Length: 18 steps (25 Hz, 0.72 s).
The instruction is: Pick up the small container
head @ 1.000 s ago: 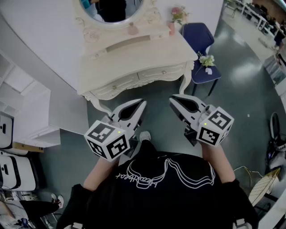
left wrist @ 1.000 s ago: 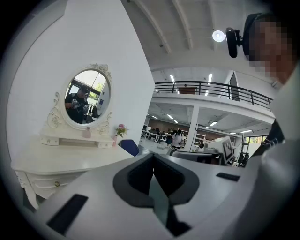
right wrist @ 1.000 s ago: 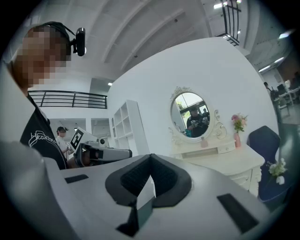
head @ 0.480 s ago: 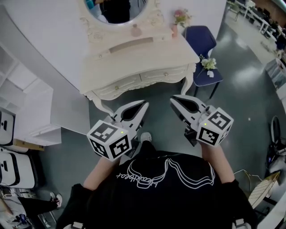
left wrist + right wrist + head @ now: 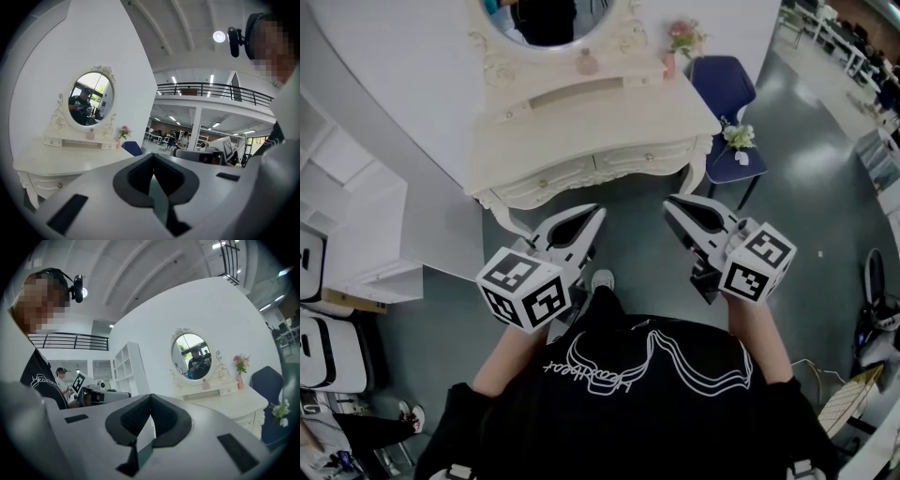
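A small pink container [image 5: 586,64] stands on the raised shelf of a cream vanity table [image 5: 609,127], under the oval mirror [image 5: 548,17]. It also shows in the left gripper view as a small container [image 5: 90,135] and in the right gripper view as a small container [image 5: 206,384]. My left gripper [image 5: 598,213] and right gripper [image 5: 669,201] hover side by side over the floor in front of the table, well short of it. Both have their jaws shut, tips meeting, with nothing between them, as seen at the left gripper [image 5: 152,157] and the right gripper [image 5: 150,397].
A pink vase of flowers [image 5: 673,52] stands at the shelf's right end. A blue chair [image 5: 722,84] with a flower bunch [image 5: 737,137] on its seat is right of the table. White shelving [image 5: 356,216] stands at the left.
Both grippers stay shut and empty. The right one has drifted slightly to the right and the left one slightly left, while the view shifted a little toward the table.
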Available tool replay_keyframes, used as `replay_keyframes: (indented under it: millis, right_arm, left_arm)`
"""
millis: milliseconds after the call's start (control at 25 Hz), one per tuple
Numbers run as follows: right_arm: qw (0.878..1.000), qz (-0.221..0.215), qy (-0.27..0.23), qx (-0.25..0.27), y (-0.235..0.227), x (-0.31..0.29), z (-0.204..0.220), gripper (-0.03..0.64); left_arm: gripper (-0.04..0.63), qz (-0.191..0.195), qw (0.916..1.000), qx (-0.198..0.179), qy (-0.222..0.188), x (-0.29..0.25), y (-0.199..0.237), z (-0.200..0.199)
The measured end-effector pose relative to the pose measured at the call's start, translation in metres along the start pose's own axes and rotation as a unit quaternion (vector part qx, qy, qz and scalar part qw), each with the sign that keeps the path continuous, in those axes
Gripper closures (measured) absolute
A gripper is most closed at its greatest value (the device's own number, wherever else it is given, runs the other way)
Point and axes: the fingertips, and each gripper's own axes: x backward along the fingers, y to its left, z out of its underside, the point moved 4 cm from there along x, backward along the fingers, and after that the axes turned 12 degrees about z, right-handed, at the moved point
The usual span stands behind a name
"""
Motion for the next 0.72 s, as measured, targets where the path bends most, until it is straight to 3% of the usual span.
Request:
replay_keyframes:
  millis: [320,720]
  right_arm:
    - [1.000,0.005,0.006,0.004,-0.029,-0.051,-0.008,0.609]
    - [0.999,0.025,0.032,-0.031,-0.095,-0.173,-0.011,0.609]
  left_arm:
    - [0.592,0.011,0.9999,0.004,0.005,-0.018,0.047,-0.011]
    - [0.593,0.020,0.9985,0.039,0.034,-0.057,0.182,-0.032]
